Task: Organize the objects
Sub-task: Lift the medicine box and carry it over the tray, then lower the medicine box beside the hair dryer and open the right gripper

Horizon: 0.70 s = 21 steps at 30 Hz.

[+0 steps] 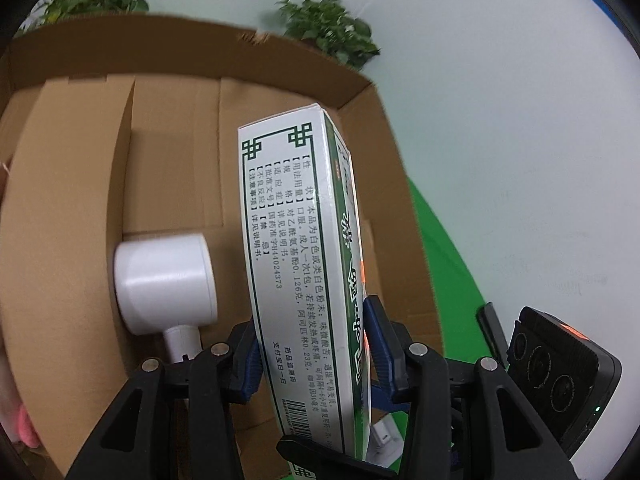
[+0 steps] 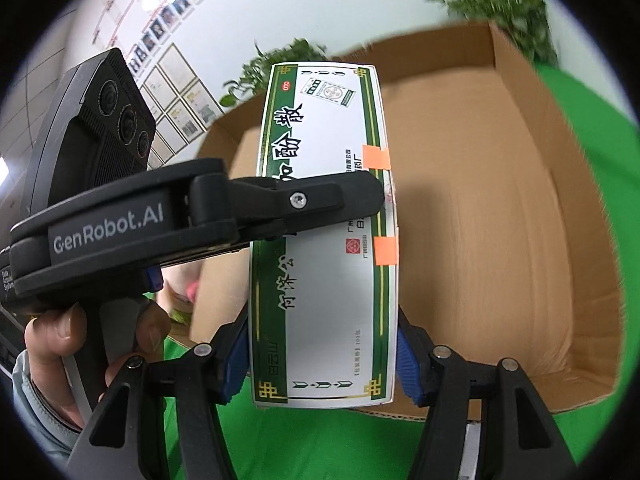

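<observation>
Both my grippers pinch the same medicine box, held above the open cardboard box. My left gripper clamps it across its narrow sides, blue pads pressed on either face. My right gripper squeezes it by its long edges near the bottom end, the printed front facing me. Inside the cardboard box, a white bottle lies on its side near the left wall. The cardboard box sits on a green surface.

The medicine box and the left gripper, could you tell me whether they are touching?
Touching: in the left wrist view the left gripper clamps the medicine box from both sides.
</observation>
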Tool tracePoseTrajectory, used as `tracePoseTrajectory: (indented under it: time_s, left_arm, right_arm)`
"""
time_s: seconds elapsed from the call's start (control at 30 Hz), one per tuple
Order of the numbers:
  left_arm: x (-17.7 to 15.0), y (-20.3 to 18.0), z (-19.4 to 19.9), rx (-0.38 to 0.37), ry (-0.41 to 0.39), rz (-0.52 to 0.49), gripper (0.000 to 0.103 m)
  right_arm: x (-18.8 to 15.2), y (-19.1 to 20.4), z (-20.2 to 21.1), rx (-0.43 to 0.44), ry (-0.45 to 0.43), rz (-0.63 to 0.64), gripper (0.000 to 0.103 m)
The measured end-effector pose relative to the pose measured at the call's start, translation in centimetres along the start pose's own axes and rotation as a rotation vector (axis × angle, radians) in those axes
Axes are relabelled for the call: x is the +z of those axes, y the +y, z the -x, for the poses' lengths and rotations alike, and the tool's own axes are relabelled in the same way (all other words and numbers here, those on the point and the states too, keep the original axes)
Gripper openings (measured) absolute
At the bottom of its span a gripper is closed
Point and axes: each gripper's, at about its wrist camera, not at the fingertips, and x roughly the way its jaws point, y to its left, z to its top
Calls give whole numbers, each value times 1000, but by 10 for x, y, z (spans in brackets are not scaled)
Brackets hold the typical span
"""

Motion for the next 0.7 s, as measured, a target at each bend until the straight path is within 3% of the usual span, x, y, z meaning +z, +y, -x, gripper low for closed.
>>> tracePoseTrajectory:
  time_s: [0.47,0.7]
  left_arm:
    - [4,32,-40,-10,51,77,44]
    - [6,30,-40,47,58,43,48]
  right_arm:
    - [-18,-20,-19,-39,42,-29,59]
    - [-24,-17,-18,-83,58,-17,59]
